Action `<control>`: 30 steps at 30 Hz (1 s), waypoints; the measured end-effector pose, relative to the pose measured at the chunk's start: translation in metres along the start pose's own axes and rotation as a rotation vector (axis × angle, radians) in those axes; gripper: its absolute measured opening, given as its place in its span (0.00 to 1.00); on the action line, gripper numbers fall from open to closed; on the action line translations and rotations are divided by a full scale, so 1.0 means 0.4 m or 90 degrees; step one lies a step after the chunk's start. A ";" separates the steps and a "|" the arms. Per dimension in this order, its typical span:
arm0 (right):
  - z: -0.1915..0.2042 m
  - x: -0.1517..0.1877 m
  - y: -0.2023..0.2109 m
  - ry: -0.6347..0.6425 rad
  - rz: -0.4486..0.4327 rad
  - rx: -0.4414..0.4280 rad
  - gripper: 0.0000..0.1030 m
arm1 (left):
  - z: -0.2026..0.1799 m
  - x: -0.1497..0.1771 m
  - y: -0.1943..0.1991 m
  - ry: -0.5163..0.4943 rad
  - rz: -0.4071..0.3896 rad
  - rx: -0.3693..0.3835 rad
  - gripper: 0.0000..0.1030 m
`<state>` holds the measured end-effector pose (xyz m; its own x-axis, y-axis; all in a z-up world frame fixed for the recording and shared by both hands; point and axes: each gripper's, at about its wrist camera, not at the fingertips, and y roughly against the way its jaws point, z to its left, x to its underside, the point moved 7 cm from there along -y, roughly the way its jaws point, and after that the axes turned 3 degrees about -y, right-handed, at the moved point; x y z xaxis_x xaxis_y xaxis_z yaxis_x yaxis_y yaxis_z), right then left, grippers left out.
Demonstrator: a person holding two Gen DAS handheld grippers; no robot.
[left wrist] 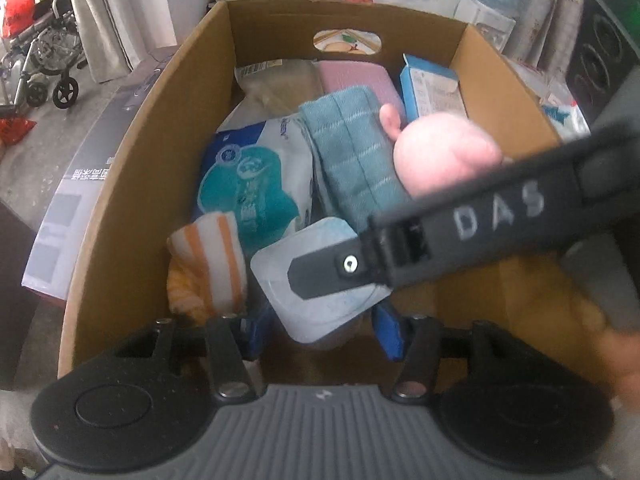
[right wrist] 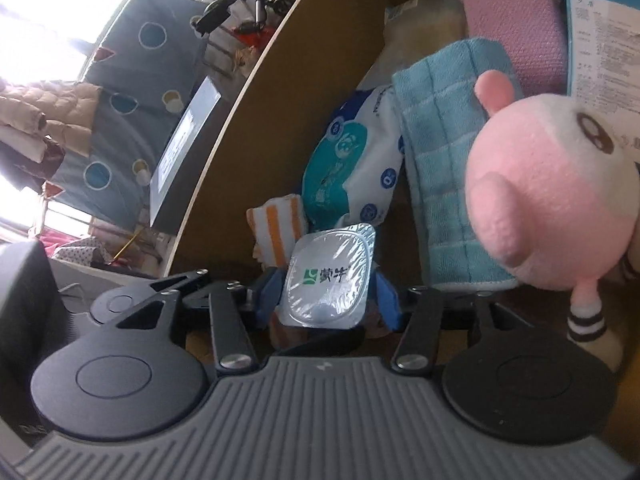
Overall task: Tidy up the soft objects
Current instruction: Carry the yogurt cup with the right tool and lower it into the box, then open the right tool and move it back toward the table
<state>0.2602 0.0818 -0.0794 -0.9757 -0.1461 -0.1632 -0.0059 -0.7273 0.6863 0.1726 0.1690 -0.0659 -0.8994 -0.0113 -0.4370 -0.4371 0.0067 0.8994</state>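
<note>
1. Left wrist view: the cardboard box [left wrist: 132, 184] sits on a grey floor [left wrist: 36, 160] near a wheelchair [left wrist: 44, 60]; the left gripper [left wrist: 320, 332], jaws spread, flanks a foil-lidded cup [left wrist: 320, 280].
2. Right wrist view: by a sunlit window [right wrist: 36, 4], the right gripper [right wrist: 328, 300], jaws spread, flanks that cup [right wrist: 330, 276]; a pink plush toy [right wrist: 552, 200] sits inside the box against a teal towel [right wrist: 444, 160].

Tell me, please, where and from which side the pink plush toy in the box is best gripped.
The plush toy is probably best taken by its round head, from above, jaws across it: the head stands proud of the teal towel and looks soft and free on both flanks. Its ear and thin striped leg seem too slight for a steady hold.
</note>
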 end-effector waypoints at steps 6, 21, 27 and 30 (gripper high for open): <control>-0.007 0.003 0.003 -0.016 0.004 -0.013 0.51 | 0.002 0.020 0.040 0.009 -0.008 0.011 0.65; -0.019 0.089 0.319 0.009 -0.230 -0.117 0.68 | -0.106 0.008 0.221 -0.033 -0.193 -0.007 0.83; -0.141 0.210 0.568 -0.039 -0.400 -0.134 0.71 | -0.269 -0.018 0.270 -0.085 -0.274 0.053 0.85; -0.217 0.286 0.693 -0.079 -0.491 -0.124 0.72 | -0.363 -0.026 0.283 -0.125 -0.304 0.082 0.86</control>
<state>0.1658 -0.1947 0.0308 -0.7299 0.5120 -0.4528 -0.6605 -0.6990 0.2744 0.1334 0.0248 0.0420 -0.5791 0.1446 -0.8023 -0.7844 0.1696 0.5967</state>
